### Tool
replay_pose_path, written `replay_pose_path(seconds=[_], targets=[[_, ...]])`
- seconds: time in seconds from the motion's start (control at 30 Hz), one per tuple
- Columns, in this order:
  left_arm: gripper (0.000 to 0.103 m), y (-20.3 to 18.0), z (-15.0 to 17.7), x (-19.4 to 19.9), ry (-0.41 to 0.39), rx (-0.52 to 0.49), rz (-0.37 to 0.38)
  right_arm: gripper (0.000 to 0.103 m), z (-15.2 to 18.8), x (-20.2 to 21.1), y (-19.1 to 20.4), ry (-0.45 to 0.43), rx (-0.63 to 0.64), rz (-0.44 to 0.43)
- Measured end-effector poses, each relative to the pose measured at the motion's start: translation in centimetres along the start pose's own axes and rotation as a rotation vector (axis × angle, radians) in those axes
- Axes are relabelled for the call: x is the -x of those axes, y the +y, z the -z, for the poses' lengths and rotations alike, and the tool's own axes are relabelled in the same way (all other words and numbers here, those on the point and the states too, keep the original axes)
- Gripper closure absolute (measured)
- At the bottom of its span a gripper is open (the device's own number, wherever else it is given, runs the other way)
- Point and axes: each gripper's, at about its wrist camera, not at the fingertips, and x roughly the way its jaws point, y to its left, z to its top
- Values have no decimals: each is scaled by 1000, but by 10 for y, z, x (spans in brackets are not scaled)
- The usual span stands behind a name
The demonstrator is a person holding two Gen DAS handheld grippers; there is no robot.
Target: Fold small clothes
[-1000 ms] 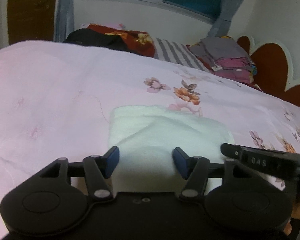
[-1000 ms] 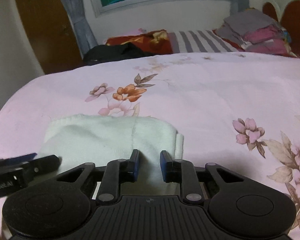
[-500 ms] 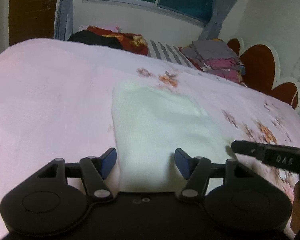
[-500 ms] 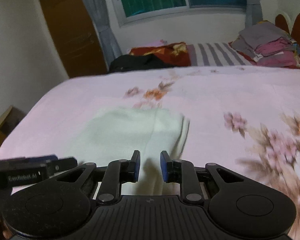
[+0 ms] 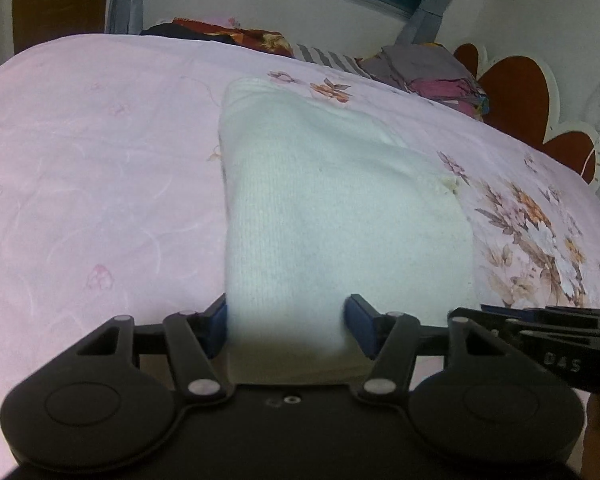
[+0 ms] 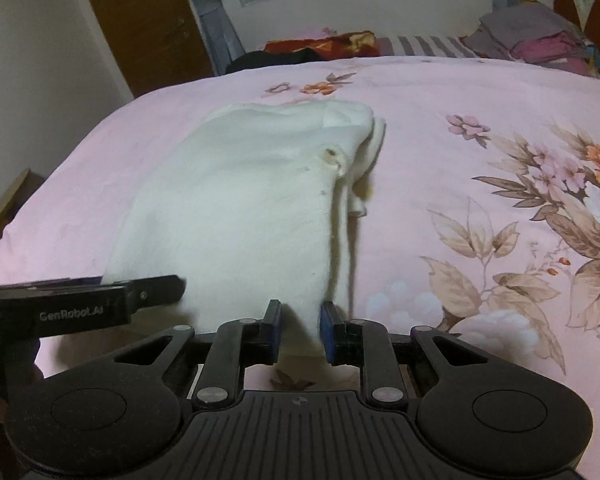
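Bedroom: pink floral bedsheet [image 5: 100,184] spread over a bed, window and curtains behind, dark headboard [image 5: 528,92] at the far right corner.
Garment: one white knitted top [image 5: 332,208], near the bed's front edge and stretching away toward its middle; its near hem is lifted off the sheet between the two tools.
Left gripper [image 5: 286,322]: jaws stand fairly wide with a broad band of the hem filling the gap, and they have just been closing a little; the pads seem to touch the cloth, though I cannot tell whether they press it.
Right gripper [image 6: 300,330]: clenched narrow on the hem's right corner, cloth pinched between the pads.
Step in hand: probably carrying the near hem forward to lay it over the far half.
Doing it well: keep both hands level and moving together so the hem stays taut; firm up the left grip before lifting higher; watch the loose layers on the right side, which could slip out of line.
Count: one white top, two grippers, one stack of folded clothes [image 6: 540,36] at the far edge, one striped pillow [image 6: 424,46].
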Motion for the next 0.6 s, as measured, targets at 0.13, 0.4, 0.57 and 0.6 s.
replay_pose_path(seconds=[0.13, 0.4, 0.57, 0.6], targets=[[44, -5, 0, 2, 17, -8, 14, 99, 0, -3, -6, 8, -17, 3], [40, -10, 11, 1, 20, -34, 38, 100, 12, -2, -17, 0, -4, 73], [40, -5, 14, 2, 9, -44, 50, 86, 14, 0, -27, -17, -107, 53], [40, -7, 12, 3, 14, -45, 41, 86, 15, 1, -29, -22, -124, 53]])
